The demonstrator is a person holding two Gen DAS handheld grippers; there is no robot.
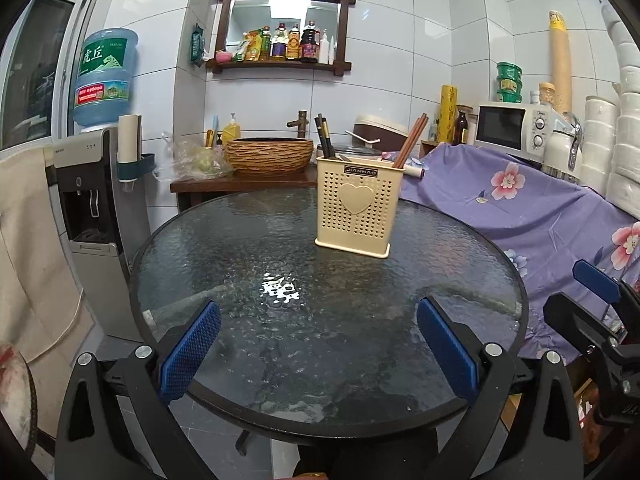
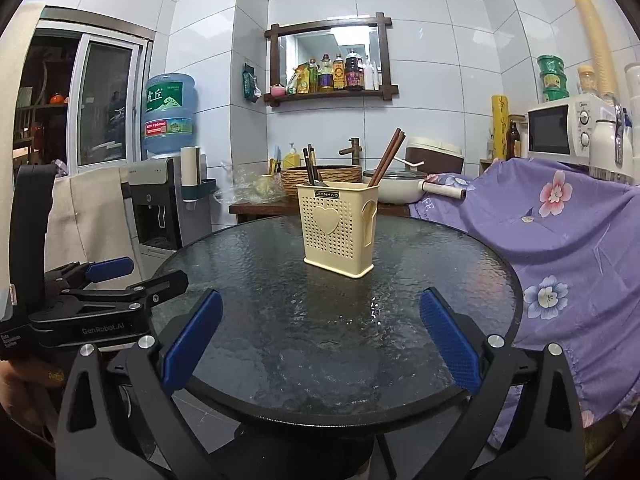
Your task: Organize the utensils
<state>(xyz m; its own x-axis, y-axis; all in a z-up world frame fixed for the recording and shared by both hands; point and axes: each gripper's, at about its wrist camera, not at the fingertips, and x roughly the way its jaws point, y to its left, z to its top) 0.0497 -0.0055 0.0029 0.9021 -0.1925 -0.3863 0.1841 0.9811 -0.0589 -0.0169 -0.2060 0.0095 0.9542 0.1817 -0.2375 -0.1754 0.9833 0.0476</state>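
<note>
A cream perforated utensil holder (image 1: pixel 356 208) (image 2: pixel 338 230) with a heart on its front stands upright on the round glass table (image 1: pixel 248 240) (image 2: pixel 248 256), toward the far side. Dark chopsticks (image 1: pixel 325 138) (image 2: pixel 310 166) lean in its left part and brown chopsticks (image 1: pixel 412 140) (image 2: pixel 387 160) lean in its right part. My left gripper (image 1: pixel 318 344) hovers open over the near table edge, nothing between its blue pads. My right gripper (image 2: pixel 320 338) is open too, empty, near the table's front. Each gripper shows at the edge of the other's view.
A purple floral cloth (image 1: pixel 520 208) (image 2: pixel 560 232) covers furniture to the right. Behind the table are a woven basin (image 1: pixel 269 156), a pot (image 2: pixel 394 188), a microwave (image 1: pixel 510 130) and a water dispenser (image 1: pixel 90 216). A wall shelf (image 1: pixel 280 64) holds bottles.
</note>
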